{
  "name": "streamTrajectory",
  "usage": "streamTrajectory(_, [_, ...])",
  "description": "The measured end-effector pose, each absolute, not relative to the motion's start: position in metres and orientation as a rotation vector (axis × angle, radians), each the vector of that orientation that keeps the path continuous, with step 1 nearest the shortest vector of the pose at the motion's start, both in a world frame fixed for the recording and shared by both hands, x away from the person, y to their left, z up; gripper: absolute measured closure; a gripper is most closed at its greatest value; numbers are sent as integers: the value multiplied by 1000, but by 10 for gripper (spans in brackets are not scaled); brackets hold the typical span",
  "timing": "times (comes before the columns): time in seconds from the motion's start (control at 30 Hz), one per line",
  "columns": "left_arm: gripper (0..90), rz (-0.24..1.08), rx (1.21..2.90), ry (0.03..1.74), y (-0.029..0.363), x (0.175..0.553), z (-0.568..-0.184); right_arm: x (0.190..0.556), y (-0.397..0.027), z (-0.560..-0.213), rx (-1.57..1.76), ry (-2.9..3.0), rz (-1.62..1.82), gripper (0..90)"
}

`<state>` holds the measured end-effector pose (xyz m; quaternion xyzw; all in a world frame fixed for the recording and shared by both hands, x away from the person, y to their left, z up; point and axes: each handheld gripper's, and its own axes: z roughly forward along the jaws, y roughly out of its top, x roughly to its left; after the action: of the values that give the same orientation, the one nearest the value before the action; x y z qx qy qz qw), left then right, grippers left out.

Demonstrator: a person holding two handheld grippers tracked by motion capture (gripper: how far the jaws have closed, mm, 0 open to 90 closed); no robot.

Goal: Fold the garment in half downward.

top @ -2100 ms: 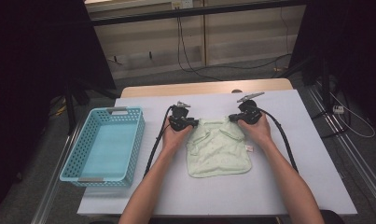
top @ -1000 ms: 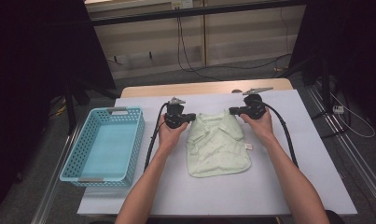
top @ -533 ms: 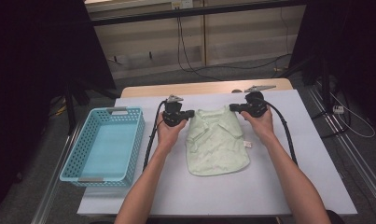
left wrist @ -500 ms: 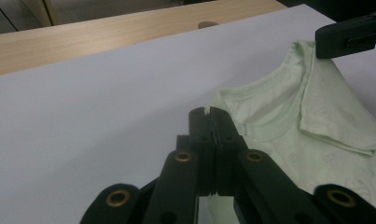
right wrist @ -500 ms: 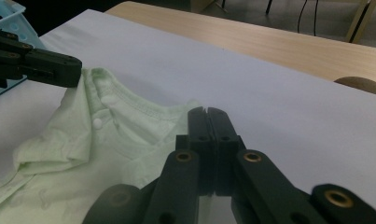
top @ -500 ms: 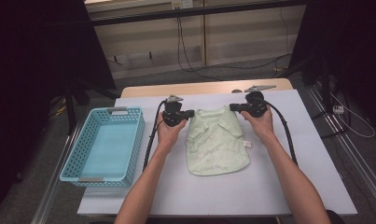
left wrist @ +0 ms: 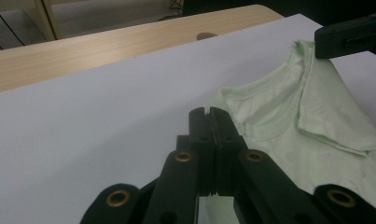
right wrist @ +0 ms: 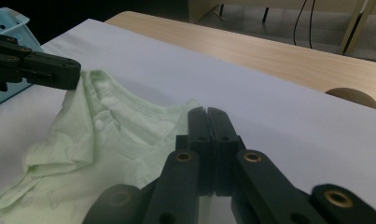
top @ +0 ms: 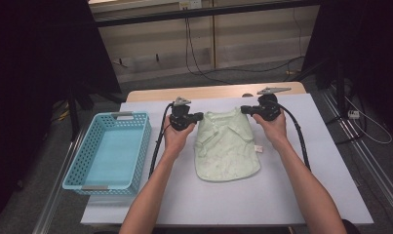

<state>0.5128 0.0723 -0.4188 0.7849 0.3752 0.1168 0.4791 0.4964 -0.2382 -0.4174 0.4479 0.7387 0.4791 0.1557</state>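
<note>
1. Your left gripper (top: 200, 116) sits at the upper left corner of the pale green garment (top: 227, 146), its tips pointing inward at the shoulder; your right gripper (top: 245, 110) mirrors it at the upper right corner.
2. The garment lies flat on the white table cover (top: 282, 195), neckline toward the far edge and hem toward you, between your two hands and roughly mid-table.
3. In the left gripper view your jaws are pressed together, with the garment's (left wrist: 288, 121) shoulder edge meeting them at the tip (the cloth looks pinched there, though the nip itself is hidden by the jaws).
4. In the right gripper view the jaws are likewise closed, and the garment's (right wrist: 106, 140) other shoulder corner runs up to the tip; the pinched part is covered by the black jaws.
5. Each gripper view also catches the other gripper: the right gripper's (left wrist: 322, 43) tip on a raised fold at the far shoulder, and the left gripper's (right wrist: 73, 73) tip on the opposite shoulder.
6. The blue basket (top: 82, 165) stands well apart to the left of the garment, beside your left forearm.
7. Hard to make out: the small white tag (top: 258, 148) at the garment's right edge is too small to read, and the surroundings beyond the table are dark.
</note>
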Motion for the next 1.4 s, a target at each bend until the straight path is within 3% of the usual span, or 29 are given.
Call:
streamTrajectory(0.83, [895,358,1885,871,71,515,-396,499,-242,-399,1269,2035,1411,900])
streamTrajectory(1.4, [895,332,1896,831,65,499,-400,488,-247,-407,1274,2037,1461,900])
